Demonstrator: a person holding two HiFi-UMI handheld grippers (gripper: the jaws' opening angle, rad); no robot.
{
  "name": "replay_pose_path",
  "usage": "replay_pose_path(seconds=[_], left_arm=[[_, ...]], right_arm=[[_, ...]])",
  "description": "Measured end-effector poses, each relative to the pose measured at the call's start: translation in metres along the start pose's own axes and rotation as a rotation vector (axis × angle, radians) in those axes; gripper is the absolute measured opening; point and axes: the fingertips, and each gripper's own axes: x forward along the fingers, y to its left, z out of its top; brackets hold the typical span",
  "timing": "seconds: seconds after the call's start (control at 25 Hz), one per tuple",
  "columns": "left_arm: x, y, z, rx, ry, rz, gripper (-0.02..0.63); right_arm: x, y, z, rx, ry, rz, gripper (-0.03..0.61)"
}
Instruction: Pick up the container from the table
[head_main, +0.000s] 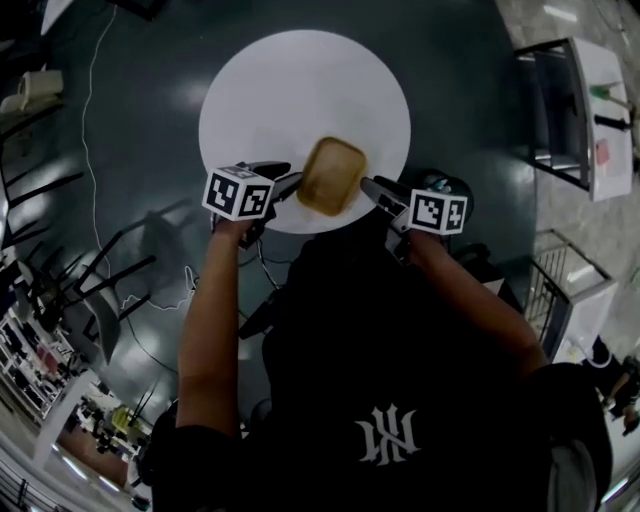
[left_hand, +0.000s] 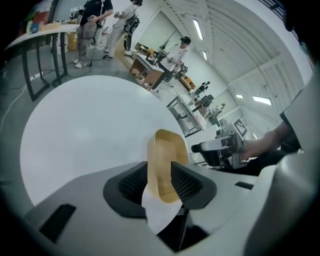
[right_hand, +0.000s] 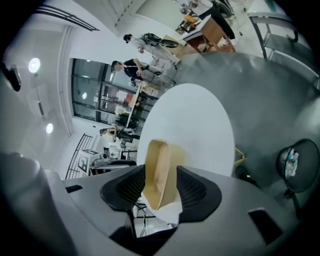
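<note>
Lying between both wide-open jaws, the container (head_main: 331, 176) is looking light and stiff. The left gripper (head_main: 284, 188) and right gripper (head_main: 376, 190) are gripping nothing yet; its end rims probably suit pinching.

Right gripper (right_hand: 161, 174) jaws stand apart, with the tan container (right_hand: 155, 157) between them, unclamped, on a round white table (right_hand: 200, 120).

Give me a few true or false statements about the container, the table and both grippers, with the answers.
1. The container sits on a round white table. True.
2. The container holds fruit. False: it looks empty.
3. The left gripper and the right gripper flank the container, one on each side. True.
4. The container lies at the table's far edge. False: it lies near the edge closest to the person.
</note>
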Motion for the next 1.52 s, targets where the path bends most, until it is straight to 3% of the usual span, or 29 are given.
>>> replay_pose_path(seconds=[0.32, 0.52, 0.76, 1.2, 1.4, 1.52], left_arm=[[0.026, 0.000, -0.011, -0.092, 0.053, -0.083, 0.135], [0.035, 0.001, -0.021, -0.089, 0.078, -0.078, 0.117], [0.037, 0.002, -0.027, -0.093, 0.078, -0.073, 0.084], [0.037, 0.000, -0.032, -0.068, 0.071, -0.072, 0.023], [0.026, -0.004, -0.023, -0.055, 0.043, -0.067, 0.021], [0.012, -0.012, -0.006, -0.036, -0.015, -0.061, 0.021]], right_arm=[[0.023, -0.016, -0.024, 0.051, 0.061, -0.041, 0.213], [0.030, -0.017, -0.034, 0.042, 0.090, -0.053, 0.196], [0.034, -0.018, -0.042, 0.029, 0.116, -0.077, 0.113], [0.036, -0.016, -0.042, 0.019, 0.108, -0.078, 0.081], [0.032, -0.002, -0.028, -0.015, 0.079, -0.066, 0.077], [0.026, 0.016, -0.007, -0.060, 0.034, -0.051, 0.077]])
